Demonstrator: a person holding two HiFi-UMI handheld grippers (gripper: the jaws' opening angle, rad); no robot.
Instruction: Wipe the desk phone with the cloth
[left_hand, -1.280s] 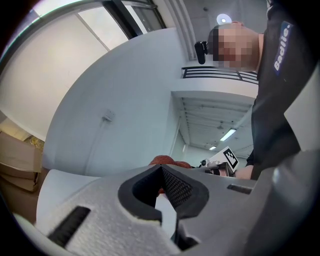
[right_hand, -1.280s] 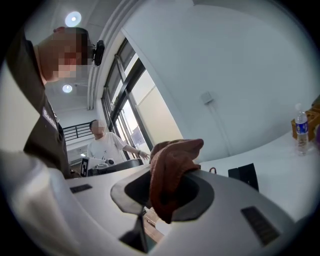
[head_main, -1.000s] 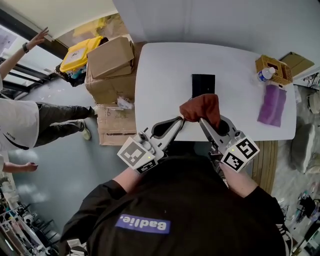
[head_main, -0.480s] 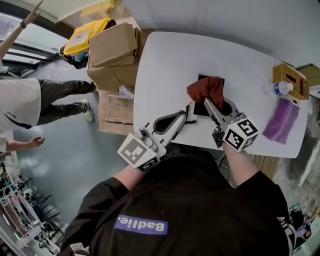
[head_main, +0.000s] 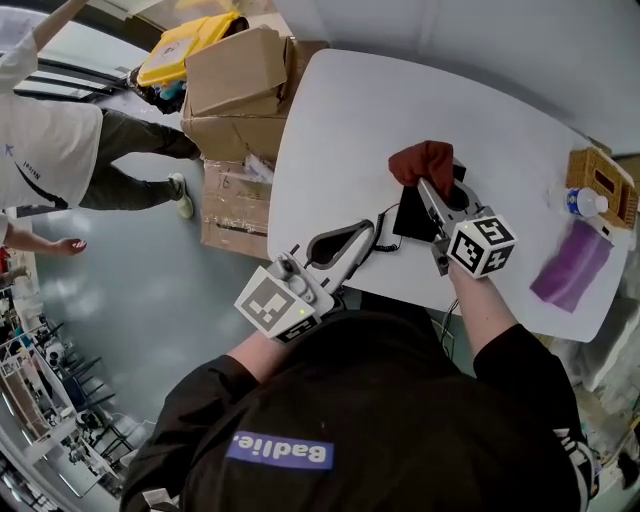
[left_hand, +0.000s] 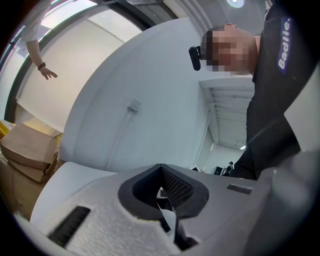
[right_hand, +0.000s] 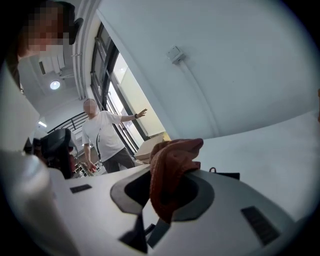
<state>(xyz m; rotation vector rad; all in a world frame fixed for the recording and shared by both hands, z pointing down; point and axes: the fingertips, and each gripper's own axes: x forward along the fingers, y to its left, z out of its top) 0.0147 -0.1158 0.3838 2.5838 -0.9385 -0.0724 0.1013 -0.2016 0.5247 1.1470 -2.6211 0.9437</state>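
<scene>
Nearest, at the table's front edge, the left gripper (head_main: 366, 233) reaches in over the white table (head_main: 340, 130) with its jaws closed tip to tip and nothing between them; its tips sit just beside the phone's curly cord (head_main: 386, 226). To its right, the right gripper (head_main: 425, 186) is clamped on a rust-red cloth (head_main: 422, 160). In the right gripper view the cloth bunches up out of the pinch and spills over the jaws. The cloth hangs above the far end of the black desk phone (head_main: 413, 212), which lies flat on the table under the right gripper's jaws; whether cloth and phone touch cannot be told. Further right on the table lie a purple cloth (head_main: 570, 265), a water bottle (head_main: 585, 203) and a wicker basket (head_main: 600, 172), well apart from the phone. Beyond the table's left end stand stacked cardboard boxes (head_main: 235, 75) and a yellow bin (head_main: 180, 60), and a person in a white shirt (head_main: 50, 150) stands on the grey floor.
</scene>
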